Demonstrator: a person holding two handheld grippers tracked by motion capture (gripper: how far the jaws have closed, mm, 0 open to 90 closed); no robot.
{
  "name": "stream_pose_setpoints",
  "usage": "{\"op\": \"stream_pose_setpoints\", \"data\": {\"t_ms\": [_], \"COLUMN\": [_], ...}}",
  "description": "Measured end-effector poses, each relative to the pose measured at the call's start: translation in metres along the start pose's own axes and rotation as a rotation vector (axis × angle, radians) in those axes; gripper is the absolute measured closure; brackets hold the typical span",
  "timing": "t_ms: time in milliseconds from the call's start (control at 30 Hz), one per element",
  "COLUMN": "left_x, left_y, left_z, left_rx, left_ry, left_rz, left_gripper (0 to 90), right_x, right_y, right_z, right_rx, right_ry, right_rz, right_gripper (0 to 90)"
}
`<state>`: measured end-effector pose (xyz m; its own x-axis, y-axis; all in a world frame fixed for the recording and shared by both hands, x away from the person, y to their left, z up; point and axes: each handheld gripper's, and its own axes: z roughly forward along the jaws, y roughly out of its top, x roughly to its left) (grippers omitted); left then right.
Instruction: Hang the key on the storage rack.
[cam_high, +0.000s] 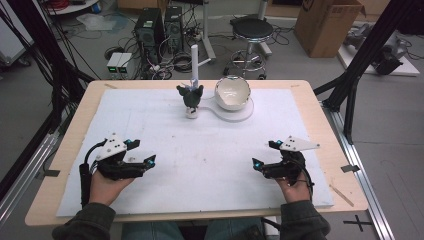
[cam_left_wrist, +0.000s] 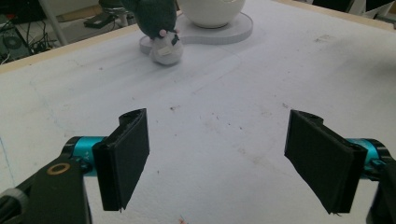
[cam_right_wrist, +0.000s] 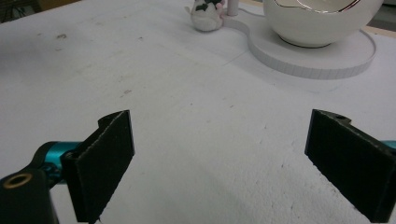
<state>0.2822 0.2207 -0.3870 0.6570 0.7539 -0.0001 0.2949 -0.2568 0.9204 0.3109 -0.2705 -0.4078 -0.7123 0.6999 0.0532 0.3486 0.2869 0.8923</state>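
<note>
At seven o'clock in the high view we see our left tongs (cam_high: 142, 153), a black body topped by a grey three-cornered plate dotted with small holes, teal fittings at the tips, and a black cable looping beside the wrist. At five o'clock sit our right tongs (cam_high: 265, 154), built alike, with the same grey plate and teal accents. Close up, each has flat black padded jaws on teal barrels, with a brass-ringed hole in the black frame. Our sleeves are dark olive-grey, above blue jeans.

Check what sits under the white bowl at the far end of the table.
The white bowl rests on a flat white base that narrows toward the small plush toy. The patch of base directly beneath the bowl is covered.
</note>
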Motion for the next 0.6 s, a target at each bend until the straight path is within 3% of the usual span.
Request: {"op": "stream_pose_setpoints", "data": {"t_ms": [600], "left_x": [0.003], "left_y": [-0.012], "left_z": [-0.016], "left_rx": [0.0], "left_ry": [0.018], "left_rz": [-0.01], "left_gripper": [22.5], "right_x": [0.001], "right_y": [0.0], "right_z": [0.001], "right_rx": [0.005], "right_ry": [0.003], "right_rz": [0.002], "right_gripper": [7.6]}}
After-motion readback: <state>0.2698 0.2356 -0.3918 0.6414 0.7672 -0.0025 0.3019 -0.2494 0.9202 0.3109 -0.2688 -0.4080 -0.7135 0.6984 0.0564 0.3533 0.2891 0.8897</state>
